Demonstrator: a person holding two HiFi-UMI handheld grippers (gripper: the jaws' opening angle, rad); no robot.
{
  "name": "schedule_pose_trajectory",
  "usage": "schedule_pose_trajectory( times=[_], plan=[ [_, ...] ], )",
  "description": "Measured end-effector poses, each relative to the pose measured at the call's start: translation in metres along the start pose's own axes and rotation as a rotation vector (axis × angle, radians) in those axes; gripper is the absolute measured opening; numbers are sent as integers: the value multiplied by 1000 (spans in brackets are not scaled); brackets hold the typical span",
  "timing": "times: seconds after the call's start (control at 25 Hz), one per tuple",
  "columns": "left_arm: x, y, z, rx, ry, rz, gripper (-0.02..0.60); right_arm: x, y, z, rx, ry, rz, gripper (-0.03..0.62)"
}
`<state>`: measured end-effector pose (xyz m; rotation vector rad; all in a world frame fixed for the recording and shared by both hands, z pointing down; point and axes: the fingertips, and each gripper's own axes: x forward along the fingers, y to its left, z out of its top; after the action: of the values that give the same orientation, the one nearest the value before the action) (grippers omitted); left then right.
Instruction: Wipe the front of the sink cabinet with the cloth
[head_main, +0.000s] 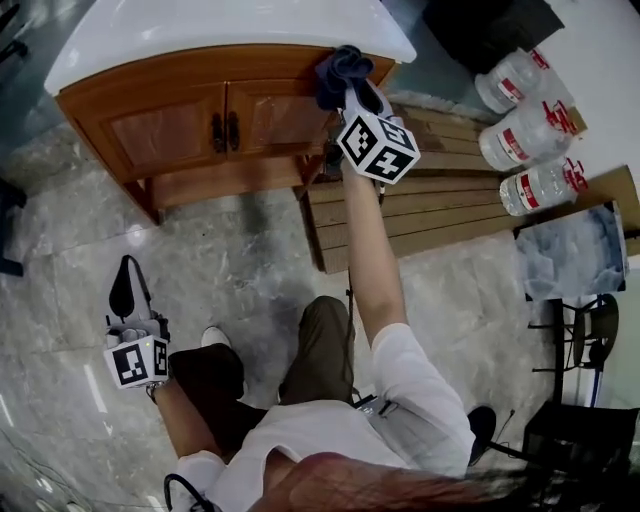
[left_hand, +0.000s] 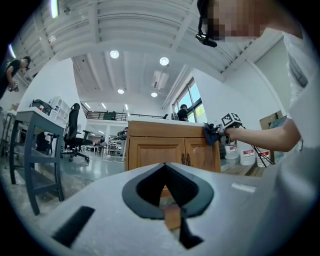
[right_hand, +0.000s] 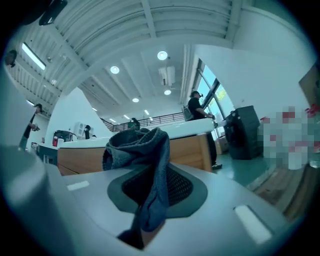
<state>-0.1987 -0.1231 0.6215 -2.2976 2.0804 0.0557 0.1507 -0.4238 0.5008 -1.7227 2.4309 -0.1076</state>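
Right claw (head_main: 347, 88): clenching dark cloth (head_main: 338, 68), holding it against top right corner of sink cabinet (head_main: 170, 125) front.
Left claw (head_main: 126, 292): closed, empty, hanging low, well apart from cabinet.
Judgement: worth keeping cloth flat, sweeping leftward across doors (head_main: 270, 115) in overlapping rows.

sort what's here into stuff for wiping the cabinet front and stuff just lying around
For the job: cloth, sink cabinet, right gripper shut on the cloth.
Lying about: water bottles, wooden pallet, left gripper, shut and empty.
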Motion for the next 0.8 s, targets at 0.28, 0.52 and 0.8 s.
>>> schedule_pose_trajectory(
  times=[0.28, 0.52, 0.8],
  plan=[
    [3, -14, 1, 12, 3, -18, 5, -20, -78, 5, 62, -36, -116, 64],
    [3, -12, 2, 21, 1, -8, 5, -47, 38, -5, 102, -125, 154, 61],
    [-6, 2, 4, 4, -17, 42, 5, -46, 260, -95, 175, 37, 573, 61]
  ],
)
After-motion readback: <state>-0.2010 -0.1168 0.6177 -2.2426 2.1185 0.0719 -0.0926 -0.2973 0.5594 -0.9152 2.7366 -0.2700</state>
